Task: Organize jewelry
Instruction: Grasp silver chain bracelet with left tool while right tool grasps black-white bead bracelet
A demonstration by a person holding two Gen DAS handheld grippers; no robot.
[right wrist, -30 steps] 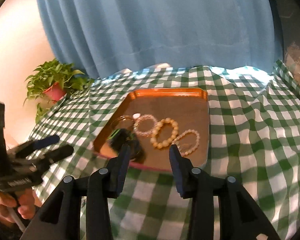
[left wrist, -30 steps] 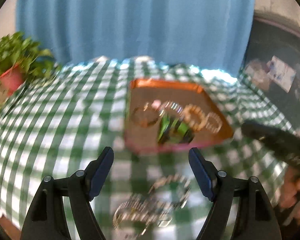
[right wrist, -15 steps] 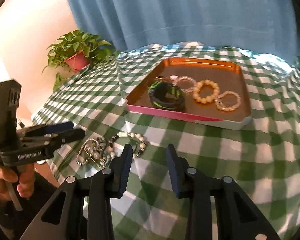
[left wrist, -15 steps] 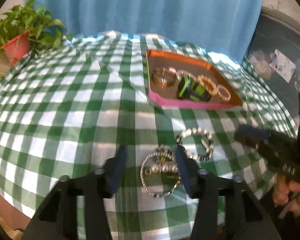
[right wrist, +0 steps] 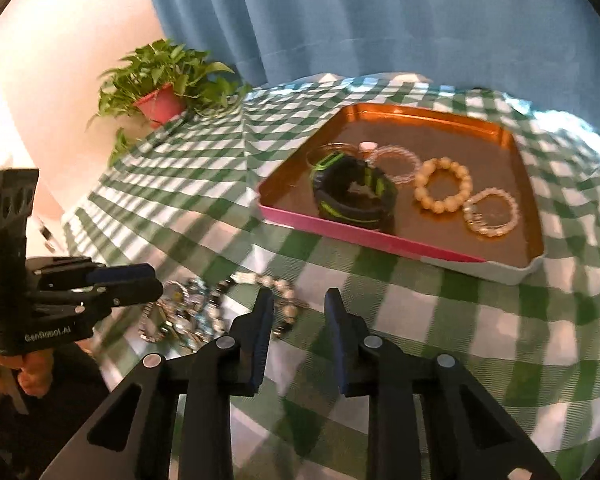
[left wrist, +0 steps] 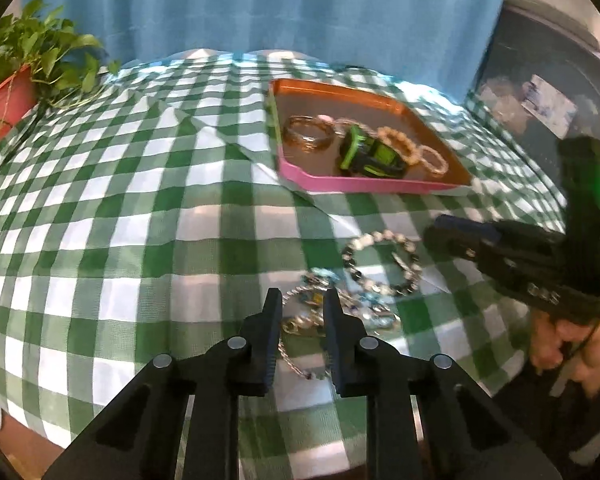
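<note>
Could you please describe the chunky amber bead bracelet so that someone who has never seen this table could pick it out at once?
Find the orange tray with the pink front wall on the green checked tablecloth. Inside lies a row of bracelets; the amber bead bracelet sits between the black and green band and a clear bead bracelet. It alone has large, opaque, honey-coloured round beads.

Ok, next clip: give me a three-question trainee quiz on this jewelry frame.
1. True or false: the black-and-green watch lies in the tray.
2. Which lies on the checked tablecloth, outside the tray? A) amber bead bracelet B) tangled chain pile C) the watch
3. Which gripper's fingers straddle the chain pile?

Key: 1 true. 2 B. 3 the left gripper; the right gripper hangs over bare cloth beside it.
</note>
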